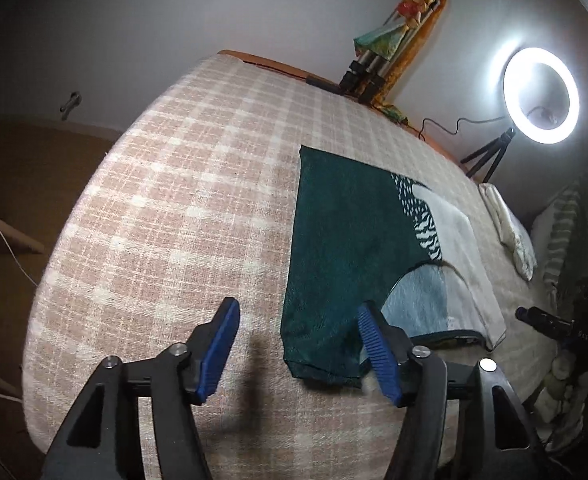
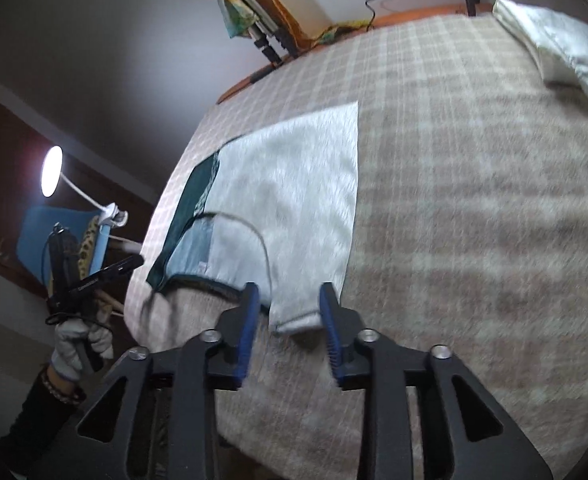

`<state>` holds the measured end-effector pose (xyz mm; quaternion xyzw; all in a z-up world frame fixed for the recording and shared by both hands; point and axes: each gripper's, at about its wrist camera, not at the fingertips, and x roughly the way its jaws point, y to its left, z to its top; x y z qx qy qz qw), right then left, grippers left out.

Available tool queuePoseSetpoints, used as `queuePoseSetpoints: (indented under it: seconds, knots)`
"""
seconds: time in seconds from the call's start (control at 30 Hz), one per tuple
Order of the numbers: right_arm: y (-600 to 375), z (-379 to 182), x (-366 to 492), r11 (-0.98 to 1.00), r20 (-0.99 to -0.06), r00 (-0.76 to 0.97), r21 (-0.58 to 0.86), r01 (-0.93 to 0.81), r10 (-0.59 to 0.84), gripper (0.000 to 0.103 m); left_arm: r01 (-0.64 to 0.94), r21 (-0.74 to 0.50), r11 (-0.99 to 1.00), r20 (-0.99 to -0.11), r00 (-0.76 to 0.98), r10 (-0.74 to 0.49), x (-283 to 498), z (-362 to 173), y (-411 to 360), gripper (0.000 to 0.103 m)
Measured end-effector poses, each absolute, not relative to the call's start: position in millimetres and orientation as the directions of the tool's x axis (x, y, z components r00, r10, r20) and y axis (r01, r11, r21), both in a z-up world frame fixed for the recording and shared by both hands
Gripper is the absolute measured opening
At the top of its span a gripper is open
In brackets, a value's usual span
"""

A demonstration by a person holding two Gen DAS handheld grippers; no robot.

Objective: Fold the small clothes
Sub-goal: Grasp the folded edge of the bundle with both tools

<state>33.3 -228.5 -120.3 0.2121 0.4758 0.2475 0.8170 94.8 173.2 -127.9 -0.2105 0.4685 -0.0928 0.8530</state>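
A small sleeveless top, dark green on one half point(image 1: 341, 240) and pale grey-white on the other point(image 2: 294, 200), lies flat on the checked bed cover point(image 1: 166, 208). My left gripper point(image 1: 297, 324) is open just above the green shoulder strap at the near end; its right finger overlaps the strap edge. My right gripper point(image 2: 290, 304) is open with its two blue pads on either side of the white shoulder strap point(image 2: 295, 312), holding nothing. The right wrist view is motion-blurred.
A lit ring light on a tripod point(image 1: 539, 96) stands at the bed's far right. A folded white cloth point(image 2: 557, 44) lies near the far edge. A desk lamp point(image 2: 52, 170) and the other hand with its gripper point(image 2: 78, 280) are left of the bed.
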Motion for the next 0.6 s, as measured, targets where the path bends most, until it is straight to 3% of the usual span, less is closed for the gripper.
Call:
queuePoseSetpoints:
  seconds: [0.07,0.23,0.6]
  knots:
    - [-231,-118,42,0.771,-0.642,0.45,0.602,-0.206,0.621,0.053,-0.068,-0.518,0.853,-0.74,0.537,-0.406,97,-130,176,0.07]
    - [-242,-121,74,0.759,-0.606,0.501,0.627,-0.176,0.618,0.054,-0.153,-0.634,0.758,-0.709,0.507,-0.49,96,-145,177,0.07]
    - [-263,-157,144,0.674,-0.572,0.463,0.734,-0.078,0.677,0.055,-0.255,-0.684,0.683,-0.703,0.478,-0.526,91,-167,173,0.075]
